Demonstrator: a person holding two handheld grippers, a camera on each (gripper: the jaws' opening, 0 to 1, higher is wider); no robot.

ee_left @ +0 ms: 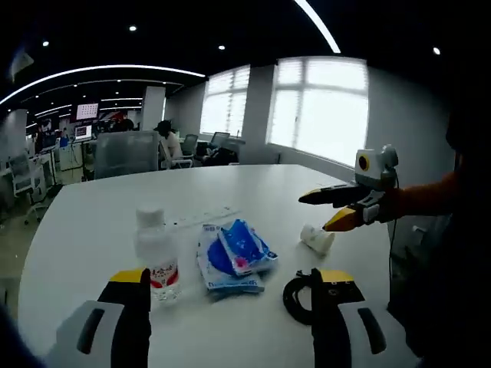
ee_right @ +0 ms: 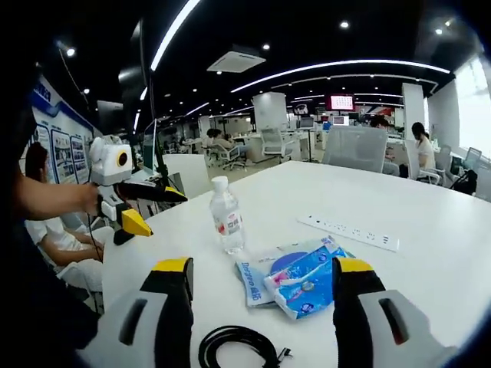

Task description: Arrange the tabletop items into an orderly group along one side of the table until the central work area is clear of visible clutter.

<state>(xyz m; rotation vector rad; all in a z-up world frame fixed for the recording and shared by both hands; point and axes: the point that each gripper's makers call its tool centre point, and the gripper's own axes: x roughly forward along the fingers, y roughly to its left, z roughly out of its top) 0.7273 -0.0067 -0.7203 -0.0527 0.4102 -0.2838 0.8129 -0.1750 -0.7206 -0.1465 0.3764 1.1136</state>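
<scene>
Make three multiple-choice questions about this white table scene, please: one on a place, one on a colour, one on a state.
1. Where does the coiled black cable lie in the right gripper view?
A. on a chair
B. on the white round table, between the right gripper jaws
C. on top of the bottle

2. What colour is the label on the clear plastic water bottle?
A. green
B. black
C. red and white

3. How does the bottle stand?
A. upright, cap on
B. lying on its side
C. upside down

Answers: B, the cable lies on the table low between the yellow-tipped jaws; C, the band around the bottle is red and white; A, it stands upright with its white cap on, beside the blue plastic packets.
</scene>
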